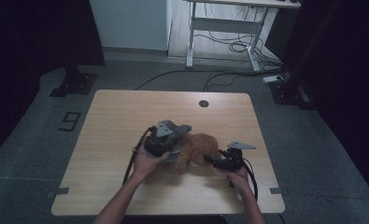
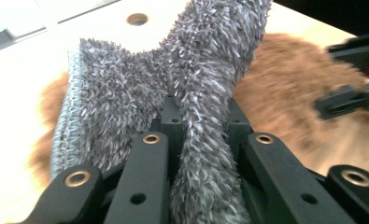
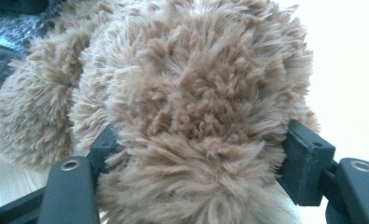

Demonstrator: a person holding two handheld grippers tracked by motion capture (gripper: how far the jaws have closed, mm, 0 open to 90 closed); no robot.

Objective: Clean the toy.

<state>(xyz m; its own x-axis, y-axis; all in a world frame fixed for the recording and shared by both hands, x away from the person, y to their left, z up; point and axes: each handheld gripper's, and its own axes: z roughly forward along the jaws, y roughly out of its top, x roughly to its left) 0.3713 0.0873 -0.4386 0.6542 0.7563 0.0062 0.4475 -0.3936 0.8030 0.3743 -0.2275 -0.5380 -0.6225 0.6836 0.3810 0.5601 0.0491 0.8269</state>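
A brown plush toy (image 1: 201, 145) lies on the wooden table (image 1: 121, 116), near its middle. My left gripper (image 1: 169, 142) sits at the toy's left side, shut on a grey fuzzy cloth (image 1: 181, 130). In the left gripper view the cloth (image 2: 126, 93) is pinched between the black jaws of my left gripper (image 2: 201, 126) and fans out over the toy (image 2: 285, 74). From the right, my right gripper (image 1: 214, 161) is clamped on the toy. In the right gripper view brown fur (image 3: 196, 93) bulges between the jaws of my right gripper (image 3: 201, 154), and both pads press into it.
A round cable hole (image 1: 203, 103) lies near the table's far edge. Beyond the table a white desk frame (image 1: 229, 28) stands on the floor, with loose cables (image 1: 219, 74) around it. A dark stand base (image 1: 74, 83) sits at the far left.
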